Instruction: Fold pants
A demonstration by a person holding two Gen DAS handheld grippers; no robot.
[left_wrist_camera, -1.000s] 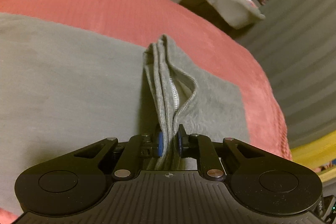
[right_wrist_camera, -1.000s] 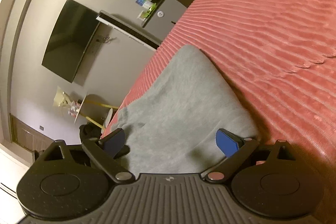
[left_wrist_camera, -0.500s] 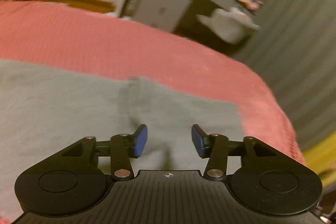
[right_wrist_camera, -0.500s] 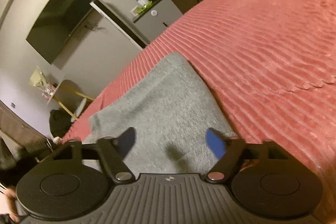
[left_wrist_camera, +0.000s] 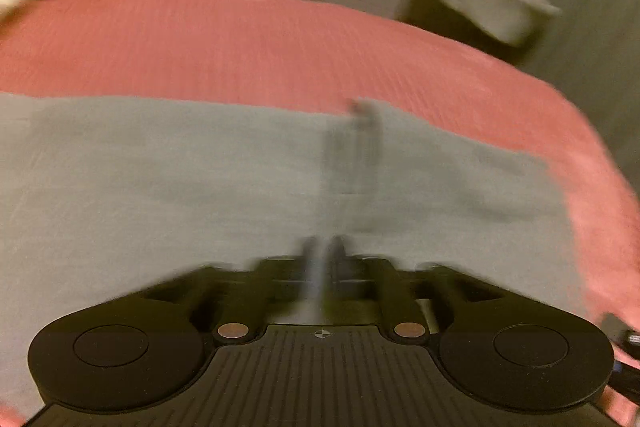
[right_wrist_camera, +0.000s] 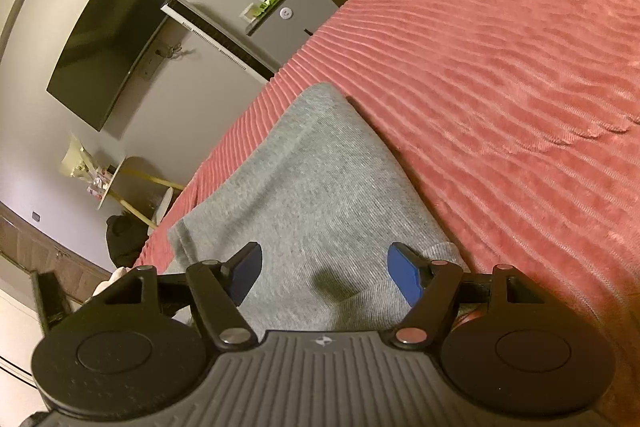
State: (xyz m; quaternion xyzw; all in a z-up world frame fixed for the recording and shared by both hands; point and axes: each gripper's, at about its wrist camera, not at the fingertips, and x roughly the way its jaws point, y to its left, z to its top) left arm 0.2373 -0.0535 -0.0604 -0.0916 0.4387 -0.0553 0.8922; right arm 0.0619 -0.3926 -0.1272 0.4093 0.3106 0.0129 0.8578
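The grey pants (right_wrist_camera: 320,187) lie flat on the red bed (right_wrist_camera: 520,67). My right claw (right_wrist_camera: 324,277) stands released above them. My left claw (left_wrist_camera: 320,255), badly blurred, appears to be opening, seemingly empty. Next fold: grip both corners evenly.

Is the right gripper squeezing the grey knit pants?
Apart. Right wrist view: right gripper stands open, blue pads clear of the grey knit pants.

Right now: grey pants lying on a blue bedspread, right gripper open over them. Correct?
Not quite. The bedspread is coral red, not blue, as the right wrist view shows clearly. The rest holds: the grey pants lie on it and the right gripper is open over them.
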